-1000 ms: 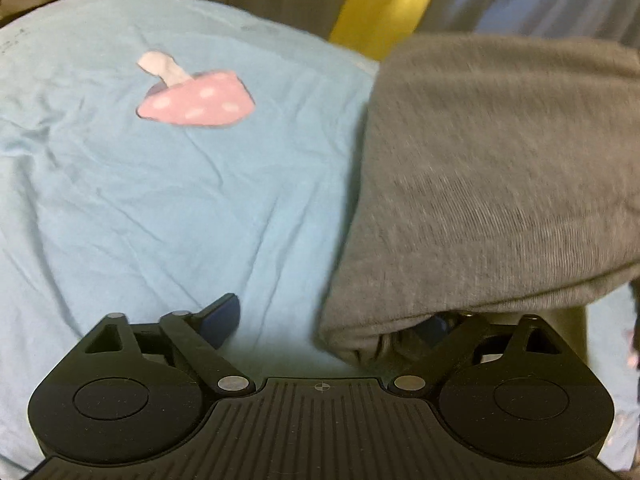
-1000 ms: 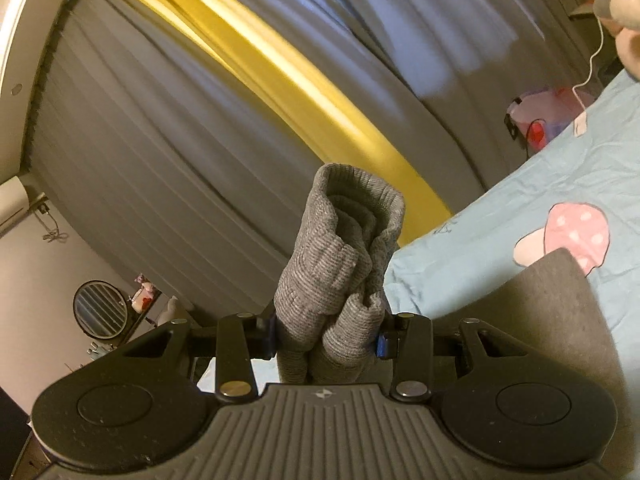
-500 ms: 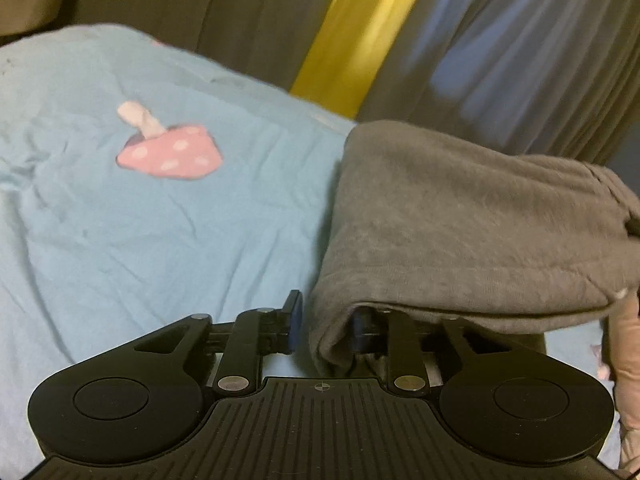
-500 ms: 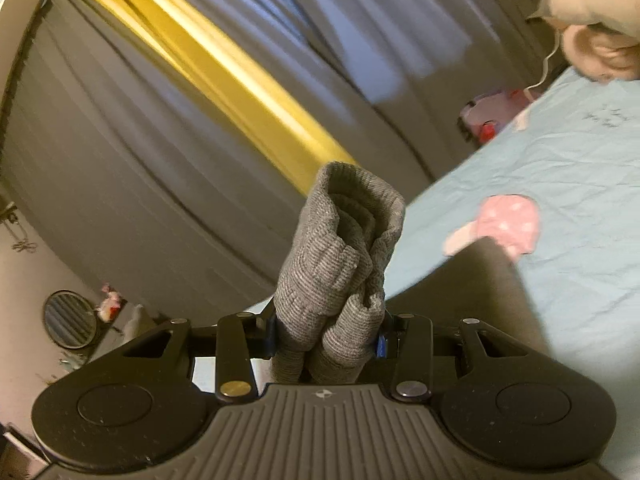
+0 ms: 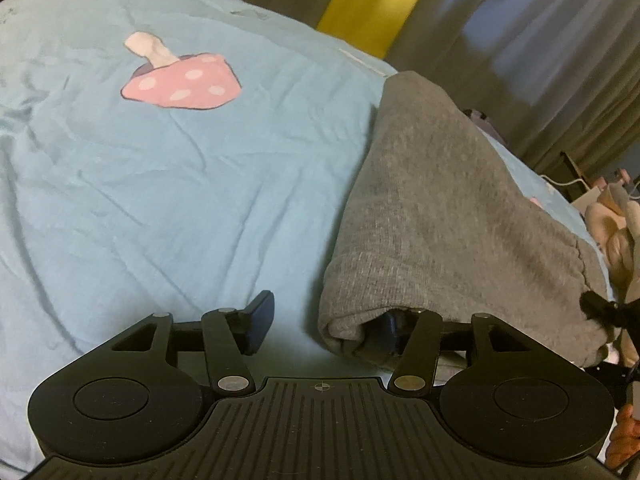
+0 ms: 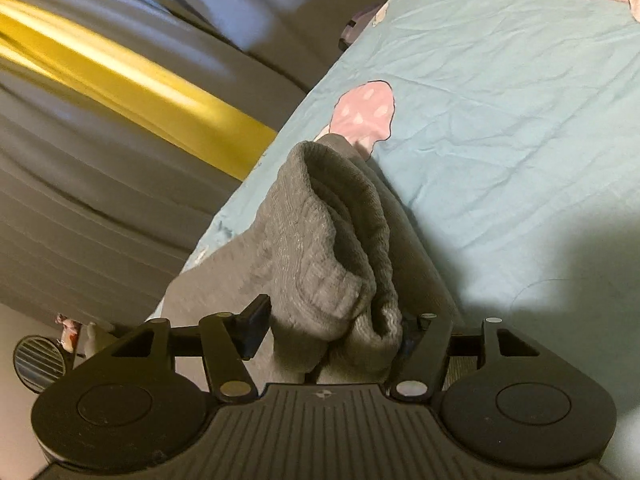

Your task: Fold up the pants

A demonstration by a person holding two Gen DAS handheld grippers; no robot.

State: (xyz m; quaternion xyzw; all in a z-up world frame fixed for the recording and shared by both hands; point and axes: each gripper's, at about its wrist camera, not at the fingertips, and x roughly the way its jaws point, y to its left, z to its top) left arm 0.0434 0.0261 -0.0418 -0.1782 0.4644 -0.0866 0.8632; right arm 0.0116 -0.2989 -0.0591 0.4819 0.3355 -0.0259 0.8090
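Both tools' jaws were opening to lay the fold on the bed (image 5: 160, 200) — left tool (image 5: 326, 324) clear of the grey pants (image 5: 440, 220), right tool (image 6: 332, 330) loosening around their bunched edge.

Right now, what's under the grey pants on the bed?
The grey pants lie on the light blue sheet with its pink mushroom print. The left gripper's right finger is tucked under the fold. Anything else beneath is covered.

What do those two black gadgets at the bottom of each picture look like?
Both are alike. The left gripper and right gripper are matte black plastic: a ribbed centre plate, two round discs, silver-riveted link arms, and dark blue finger pads.
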